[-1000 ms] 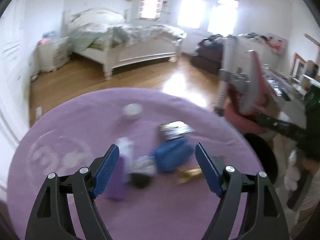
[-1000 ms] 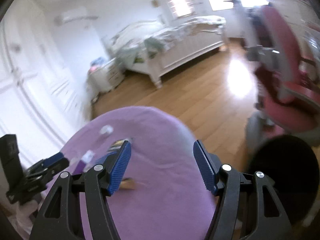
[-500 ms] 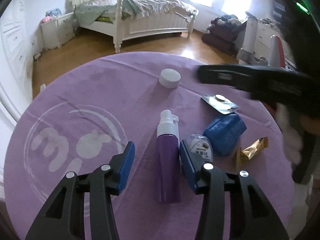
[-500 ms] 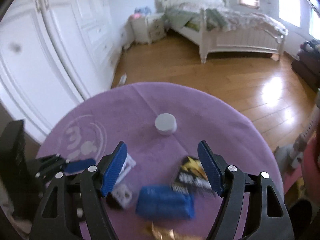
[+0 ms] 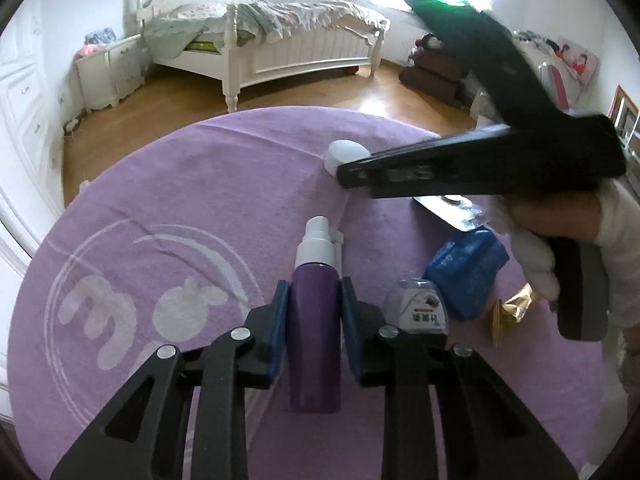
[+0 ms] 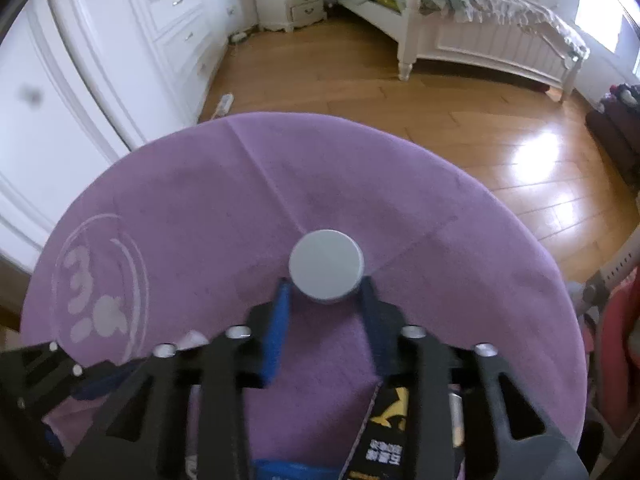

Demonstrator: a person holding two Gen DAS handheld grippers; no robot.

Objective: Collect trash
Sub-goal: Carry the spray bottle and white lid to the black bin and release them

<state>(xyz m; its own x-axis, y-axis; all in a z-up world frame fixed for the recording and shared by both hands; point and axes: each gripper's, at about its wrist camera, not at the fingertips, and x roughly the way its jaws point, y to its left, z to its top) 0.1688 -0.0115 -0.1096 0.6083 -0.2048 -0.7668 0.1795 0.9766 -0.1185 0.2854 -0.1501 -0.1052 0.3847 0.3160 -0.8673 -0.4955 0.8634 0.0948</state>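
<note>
My left gripper (image 5: 314,296) is shut on a purple spray bottle (image 5: 315,332) with a white nozzle that lies on the round purple tablecloth (image 5: 200,184). My right gripper (image 6: 325,286) has its blue pads on either side of a white round cap (image 6: 326,266) and touching it; the cap also shows in the left wrist view (image 5: 344,152), partly behind the right gripper's body. To the right of the bottle lie a small clear container (image 5: 418,308), a blue packet (image 5: 466,266), a gold wrapper (image 5: 510,308) and a silver blister pack (image 5: 452,210).
A black and yellow sachet (image 6: 384,432) lies under my right gripper. The table stands on a wooden floor (image 6: 440,92), with a white bed (image 5: 280,40), a nightstand (image 5: 110,70) and white wardrobes (image 6: 80,60) around it.
My left gripper moved forward and closed on the purple bottle. My right gripper moved in over the table and narrowed around the white cap.
</note>
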